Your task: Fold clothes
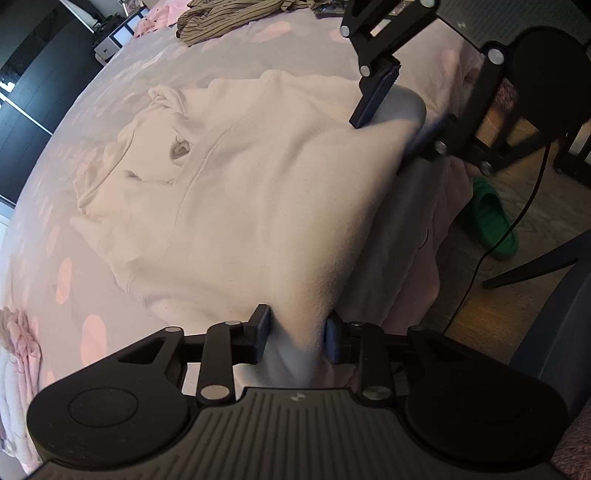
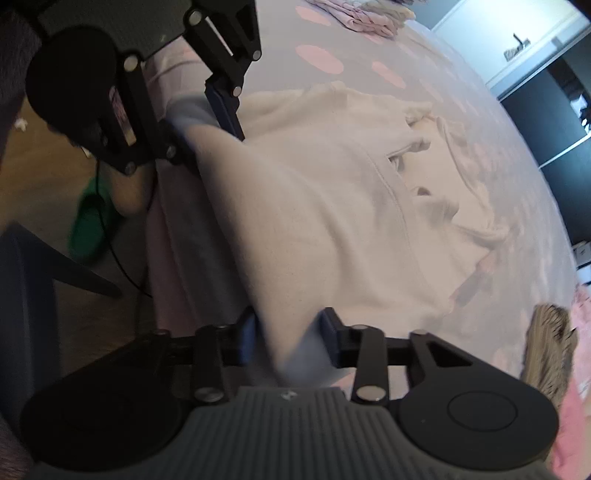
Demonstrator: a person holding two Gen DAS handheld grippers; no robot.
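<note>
On the bed the hoodie lies spread, hood away from me, its near hem lifted off the cover. Left gripper and right gripper each stand partly open with a hem corner bunched between the jaws, cloth filling the gap, so I judge both grips as holding. Progress: I judge the first fold as only begun; carrying the hem toward the hood, and the other garments, remain
</note>
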